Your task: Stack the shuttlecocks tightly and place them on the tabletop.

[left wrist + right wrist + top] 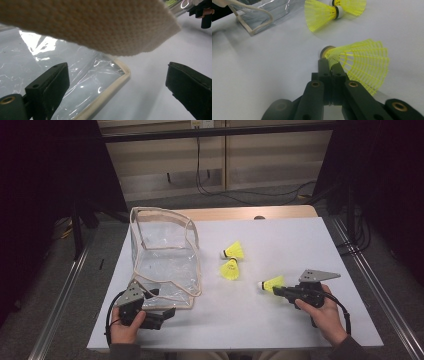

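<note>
A clear plastic bag [165, 252] with cream trim stands open on the white table at the left. My left gripper [161, 306] sits at the bag's near corner, open, with the trim corner [122, 75] between its jaws and a cream strap [100, 22] hanging above. Three yellow shuttlecocks show. Two shuttlecocks [234, 251] [230, 269] lie mid-table. My right gripper [276, 290] is shut on the skirt of the third shuttlecock [271, 283] [359, 67], whose cork [327, 50] points away from the gripper.
The white table surface [280, 235] runs wide between the bag and my right hand. Metal rails [372, 290] flank both sides of the table. Cables [240, 192] lie on the floor behind it.
</note>
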Motion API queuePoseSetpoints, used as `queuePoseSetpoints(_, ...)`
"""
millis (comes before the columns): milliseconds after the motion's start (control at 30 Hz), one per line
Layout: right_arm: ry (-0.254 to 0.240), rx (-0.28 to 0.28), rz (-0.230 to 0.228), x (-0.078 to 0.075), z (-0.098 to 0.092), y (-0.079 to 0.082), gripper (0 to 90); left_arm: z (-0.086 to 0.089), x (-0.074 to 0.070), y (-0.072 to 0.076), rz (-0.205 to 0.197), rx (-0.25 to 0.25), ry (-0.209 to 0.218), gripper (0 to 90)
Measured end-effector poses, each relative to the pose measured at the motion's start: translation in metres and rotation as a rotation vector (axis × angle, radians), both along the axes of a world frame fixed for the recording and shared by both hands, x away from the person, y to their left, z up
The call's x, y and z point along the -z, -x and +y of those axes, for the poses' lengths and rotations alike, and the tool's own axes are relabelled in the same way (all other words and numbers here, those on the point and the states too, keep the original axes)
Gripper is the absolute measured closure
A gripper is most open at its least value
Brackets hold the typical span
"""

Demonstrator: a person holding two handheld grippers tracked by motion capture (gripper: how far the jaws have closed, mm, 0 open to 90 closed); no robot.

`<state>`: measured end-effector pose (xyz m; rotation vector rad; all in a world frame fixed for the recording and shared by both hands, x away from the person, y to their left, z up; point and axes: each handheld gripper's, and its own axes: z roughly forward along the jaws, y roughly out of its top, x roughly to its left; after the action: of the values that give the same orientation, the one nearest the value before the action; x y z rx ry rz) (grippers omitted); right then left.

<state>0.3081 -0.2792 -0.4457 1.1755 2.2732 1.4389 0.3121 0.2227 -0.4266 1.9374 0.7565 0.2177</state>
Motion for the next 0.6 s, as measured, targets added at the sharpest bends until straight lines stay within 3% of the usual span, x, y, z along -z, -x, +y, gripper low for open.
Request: queuePoseSetpoints(600, -0.015, 0.021, -0.018, -0.008, -0.001, -0.012, 89.2, 0.000, 0.000, 0.000, -0.001, 0.002, 0.000, 5.1)
